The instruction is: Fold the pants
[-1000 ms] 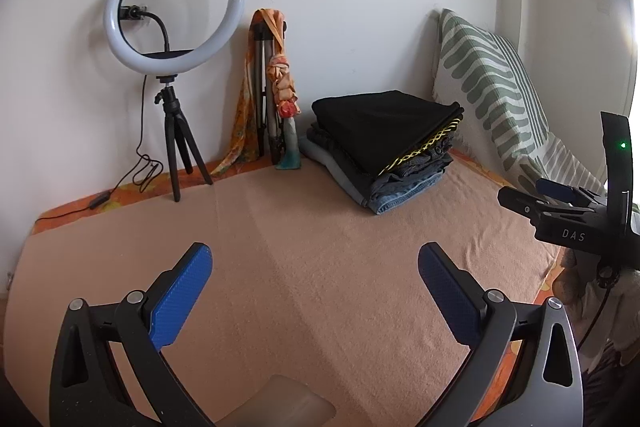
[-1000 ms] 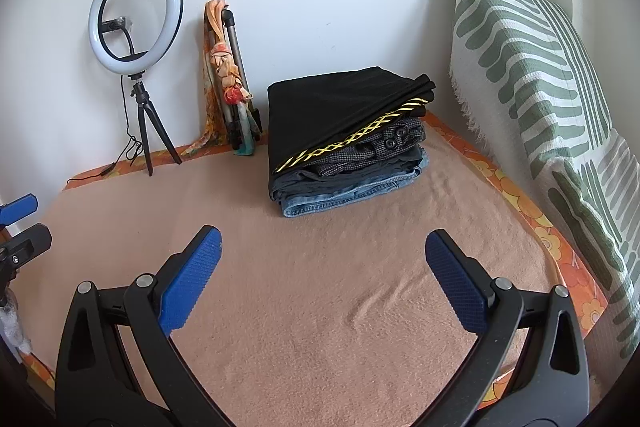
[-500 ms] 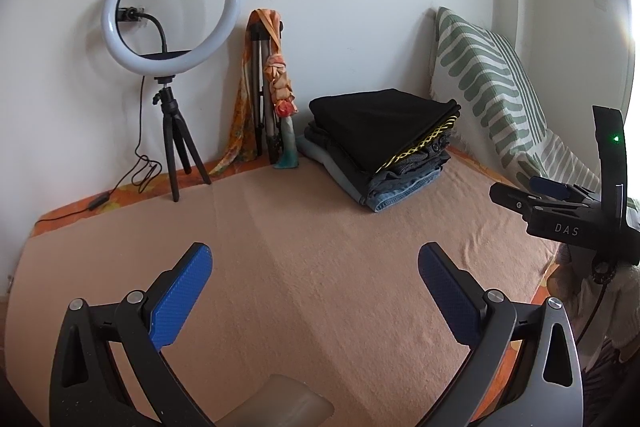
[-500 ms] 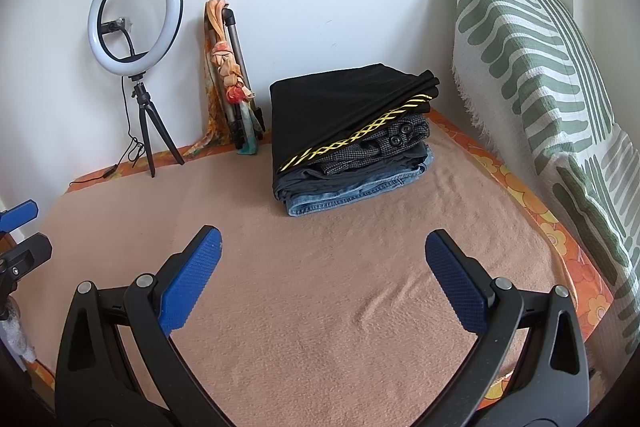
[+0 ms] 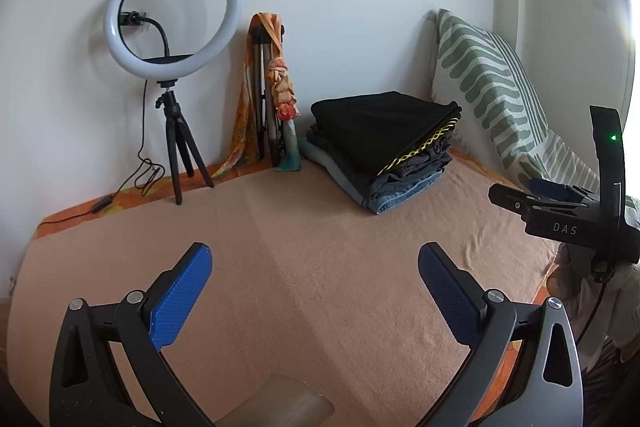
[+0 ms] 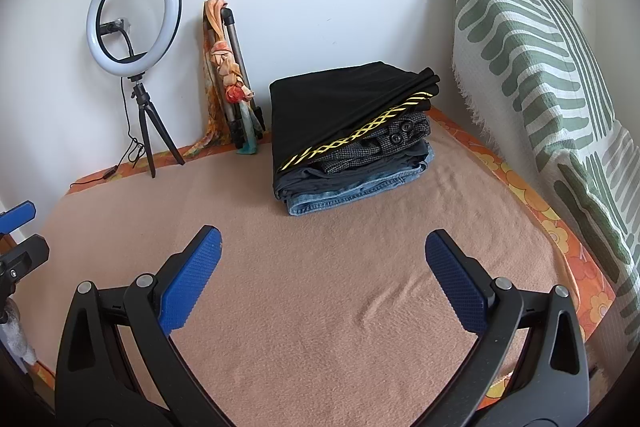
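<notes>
A stack of folded pants (image 5: 384, 143) sits at the back of the bed against the wall, black pair with yellow trim on top, grey and blue denim below; it also shows in the right wrist view (image 6: 352, 135). My left gripper (image 5: 314, 267) is open and empty, held over the tan blanket (image 5: 304, 243) well short of the stack. My right gripper (image 6: 322, 253) is open and empty, also over the blanket (image 6: 320, 307). The right gripper shows side-on at the right edge of the left wrist view (image 5: 560, 203).
A ring light on a small tripod (image 5: 172, 27) stands at the back left with its cable. A folded tripod with an orange scarf (image 5: 268, 87) leans on the wall. A green-striped pillow (image 6: 540, 67) lines the right side.
Both grippers have drawn back slightly from the stack and stayed open; the stack looks a little farther away in both views. Nothing was picked up.
</notes>
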{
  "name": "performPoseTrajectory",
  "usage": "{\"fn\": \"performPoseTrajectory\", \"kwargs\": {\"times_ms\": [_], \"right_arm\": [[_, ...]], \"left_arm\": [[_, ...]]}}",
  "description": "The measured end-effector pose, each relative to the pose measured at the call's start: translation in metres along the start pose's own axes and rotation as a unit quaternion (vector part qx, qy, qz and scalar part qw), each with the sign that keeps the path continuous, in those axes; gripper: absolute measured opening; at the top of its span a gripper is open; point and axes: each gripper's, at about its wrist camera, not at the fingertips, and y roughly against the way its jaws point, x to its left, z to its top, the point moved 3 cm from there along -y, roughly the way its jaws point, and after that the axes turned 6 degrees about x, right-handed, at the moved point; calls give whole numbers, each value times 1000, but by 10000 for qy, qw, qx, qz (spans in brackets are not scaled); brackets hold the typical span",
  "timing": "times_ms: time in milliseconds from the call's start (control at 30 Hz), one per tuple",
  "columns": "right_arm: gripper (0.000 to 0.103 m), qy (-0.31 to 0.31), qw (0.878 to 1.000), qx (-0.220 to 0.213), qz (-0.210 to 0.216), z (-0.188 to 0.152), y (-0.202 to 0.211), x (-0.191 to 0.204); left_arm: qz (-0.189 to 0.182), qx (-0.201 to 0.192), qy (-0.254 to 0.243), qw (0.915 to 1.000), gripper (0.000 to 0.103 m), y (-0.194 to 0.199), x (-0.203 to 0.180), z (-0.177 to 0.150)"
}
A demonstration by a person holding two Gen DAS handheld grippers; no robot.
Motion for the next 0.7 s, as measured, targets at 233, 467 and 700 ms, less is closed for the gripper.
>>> {"fn": "performPoseTrajectory", "kwargs": {"times_ms": [233,467,700], "right_arm": [[103,-17,10000,2,20,0,-1,1],[103,-38,10000,23,54,0,-3,4],[103,-53,10000,29,79,0,-4,6]], "left_arm": [[-23,44,-38,10000,102,-2,-3,-1],[-19,65,-18,10000,102,-3,-1,-1],[-26,89,-14,10000,102,-4,0,-2]]}}
